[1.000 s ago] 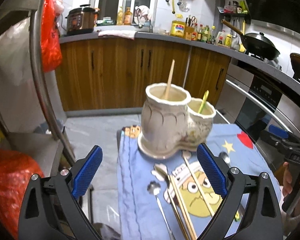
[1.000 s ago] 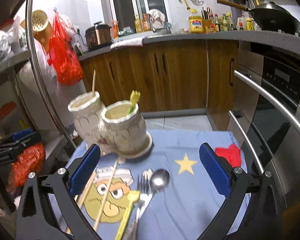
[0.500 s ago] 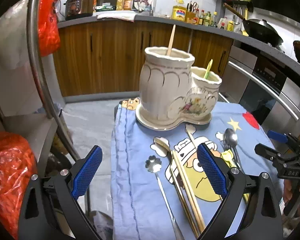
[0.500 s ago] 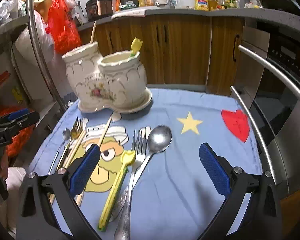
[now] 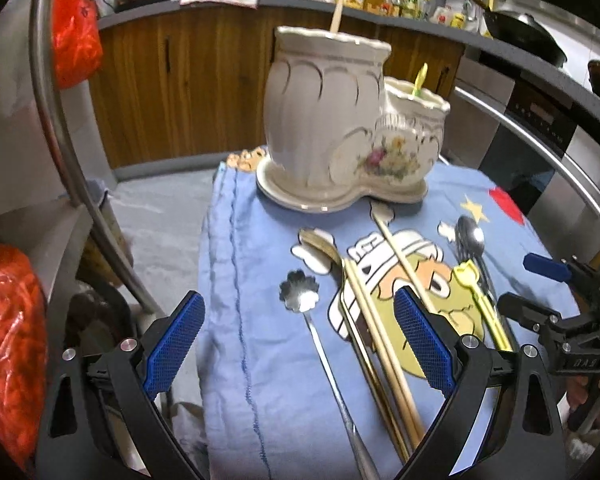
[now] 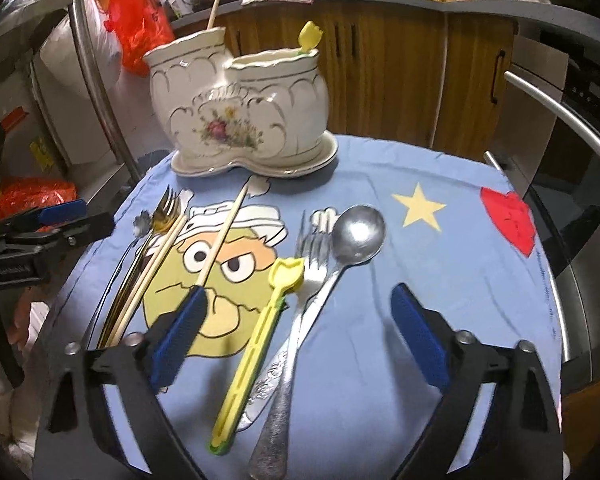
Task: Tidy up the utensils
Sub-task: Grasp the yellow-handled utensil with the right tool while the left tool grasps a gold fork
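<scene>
A white two-compartment ceramic holder (image 5: 340, 136) (image 6: 240, 112) stands at the far side of a blue cartoon cloth (image 6: 440, 264). It holds a wooden chopstick (image 6: 213, 8) and a yellow tulip-topped stick (image 6: 309, 38). On the cloth lie a flower-bowl spoon (image 5: 300, 292), a gold fork (image 6: 166, 212), chopsticks (image 5: 376, 320) (image 6: 224, 232), a yellow tulip stick (image 6: 256, 340), a steel fork (image 6: 310, 248) and a steel spoon (image 6: 356, 234). My left gripper (image 5: 300, 340) is open above the flower spoon and chopsticks. My right gripper (image 6: 300, 336) is open above the yellow stick, fork and spoon handles.
Wooden kitchen cabinets (image 5: 172, 80) and a counter with bottles stand behind. A steel oven with a bar handle (image 6: 560, 120) is at the right. A metal rack pole (image 5: 60, 120) and red bags (image 5: 4, 340) are at the left. The cloth's left edge drops to the floor.
Both grippers have come lower and closer to the cloth, so the utensils and holder look larger. Both stay open and empty. Nothing on the cloth has moved.
</scene>
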### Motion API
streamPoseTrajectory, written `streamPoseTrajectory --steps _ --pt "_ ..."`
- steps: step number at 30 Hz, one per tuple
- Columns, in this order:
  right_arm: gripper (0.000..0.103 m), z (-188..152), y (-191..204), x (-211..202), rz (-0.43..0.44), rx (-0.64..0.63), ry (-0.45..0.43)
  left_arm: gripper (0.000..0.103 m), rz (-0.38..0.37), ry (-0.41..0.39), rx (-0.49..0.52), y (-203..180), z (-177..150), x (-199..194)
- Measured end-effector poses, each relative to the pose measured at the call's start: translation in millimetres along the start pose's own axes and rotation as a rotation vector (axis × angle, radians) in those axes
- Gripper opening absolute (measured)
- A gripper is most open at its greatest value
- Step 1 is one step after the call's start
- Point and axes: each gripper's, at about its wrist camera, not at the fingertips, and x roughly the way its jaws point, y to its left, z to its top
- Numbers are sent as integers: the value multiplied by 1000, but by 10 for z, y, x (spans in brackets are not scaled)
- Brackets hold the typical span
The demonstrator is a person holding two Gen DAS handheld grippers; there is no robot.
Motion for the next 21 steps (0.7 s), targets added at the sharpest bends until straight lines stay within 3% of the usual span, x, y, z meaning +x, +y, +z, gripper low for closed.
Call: streamPoseTrajectory --steps 9,13,21 --pt "31 -54 165 109 40 -25 92 94 -47 32 1 -39 -34 82" --pt "23 -34 189 128 28 -25 108 94 -48 31 17 -90 -31 90" --pt "23 -15 241 230 -9 -34 150 93 -52 26 48 -162 -44 90"
